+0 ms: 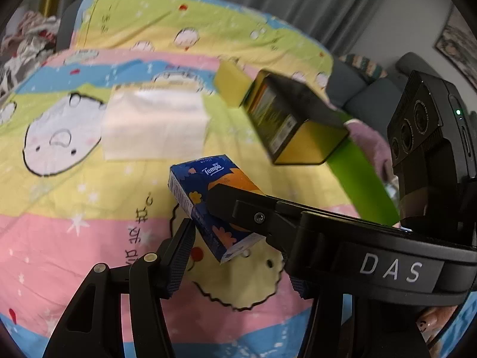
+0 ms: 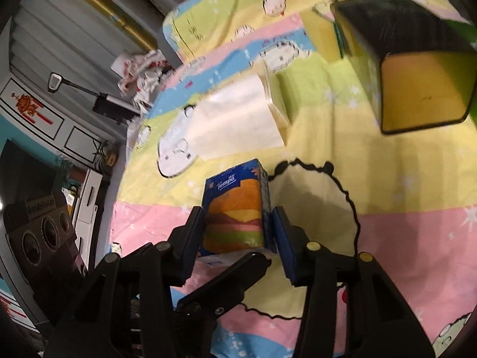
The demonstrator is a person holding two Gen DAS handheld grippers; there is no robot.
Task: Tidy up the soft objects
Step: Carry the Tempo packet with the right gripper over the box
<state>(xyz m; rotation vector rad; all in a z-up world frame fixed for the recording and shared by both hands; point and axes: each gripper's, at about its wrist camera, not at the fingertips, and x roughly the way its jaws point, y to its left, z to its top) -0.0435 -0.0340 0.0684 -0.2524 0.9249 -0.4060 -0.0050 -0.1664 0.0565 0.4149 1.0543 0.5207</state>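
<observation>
"tempo" tissue pack pinched between both tools, right tool and "das"-marked left tool

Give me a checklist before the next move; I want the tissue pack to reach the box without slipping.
1. Right tongs grip the tissue pack: ok, pads press both sides.
2. Left tongs grip: cannot tell, one finger shows, the other is hidden.
3. Box ready: ok, on its side, mouth looks open and empty.
4. Way to the box: ok, only bare quilt between.
5. White napkins out of the way: ok, off to the side.
</observation>
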